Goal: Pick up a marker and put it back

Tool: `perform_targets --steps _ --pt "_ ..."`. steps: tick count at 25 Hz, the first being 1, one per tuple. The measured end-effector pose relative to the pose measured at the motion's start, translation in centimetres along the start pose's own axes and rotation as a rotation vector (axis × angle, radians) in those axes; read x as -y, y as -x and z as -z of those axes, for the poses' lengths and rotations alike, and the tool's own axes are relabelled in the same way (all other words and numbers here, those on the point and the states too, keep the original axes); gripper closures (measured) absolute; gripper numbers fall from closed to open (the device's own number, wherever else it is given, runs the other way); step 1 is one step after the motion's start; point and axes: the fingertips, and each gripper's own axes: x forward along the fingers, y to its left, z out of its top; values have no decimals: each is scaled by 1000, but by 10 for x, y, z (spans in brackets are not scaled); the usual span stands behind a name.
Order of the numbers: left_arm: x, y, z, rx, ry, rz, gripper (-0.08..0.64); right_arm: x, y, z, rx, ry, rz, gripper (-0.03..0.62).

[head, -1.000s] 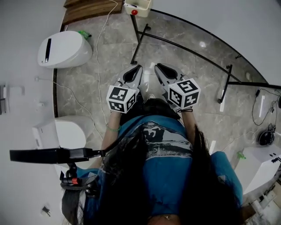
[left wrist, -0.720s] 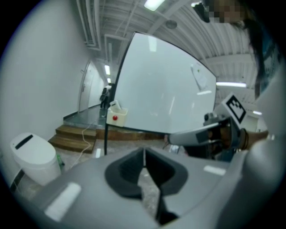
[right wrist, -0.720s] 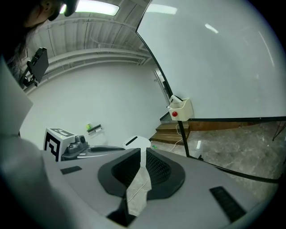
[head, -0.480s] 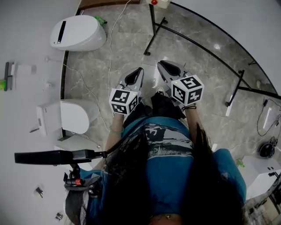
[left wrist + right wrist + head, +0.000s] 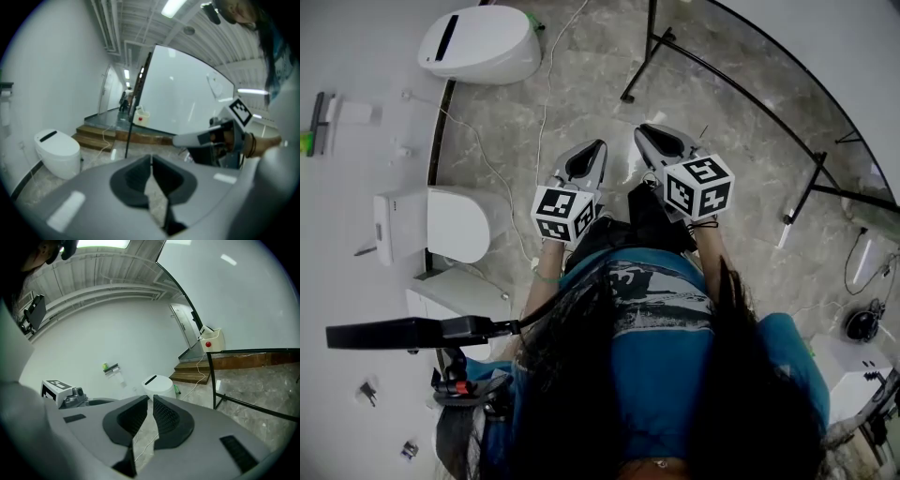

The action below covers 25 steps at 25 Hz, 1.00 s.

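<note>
No marker shows in any view. Both grippers are held side by side in front of the person's body, above a marble floor [image 5: 741, 141]. My left gripper [image 5: 598, 146] has its marker cube toward the body; in the left gripper view its jaws [image 5: 151, 157] meet at the tips with nothing between them. My right gripper [image 5: 643, 129] points the same way. In the right gripper view its jaws [image 5: 150, 397] stand a narrow slit apart and hold nothing. Each gripper appears in the other's view: the right gripper [image 5: 220, 138] and the left gripper's cube [image 5: 58, 390].
A white toilet [image 5: 478, 44] stands at the far left, another [image 5: 455, 223] by the left wall. A black stand frame [image 5: 722, 84] crosses the floor ahead, with a white board [image 5: 183, 98] on it. A cable [image 5: 502, 178] trails over the floor. Wooden steps [image 5: 197, 369] lie beyond.
The head view has swung: the toilets, the wall and the black frame have slid across the picture. Both grippers keep the same pose before the body, jaws unchanged.
</note>
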Motion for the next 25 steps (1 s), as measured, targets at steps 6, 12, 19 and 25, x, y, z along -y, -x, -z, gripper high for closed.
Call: perform_targets --steps 6,12,19,25 --pt "1 76 12 39 -2 18 549 -76 15 22 20 23 26 548" --pt "26 138 37 42 -29 61 549 -128 54 58 79 -58 76 547" --pt "30 168 67 29 -43 98 549 -156 67 103 65 -31 142 547" --pt "36 175 75 32 -51 134 549 -167 75 107 101 -28 143 546"
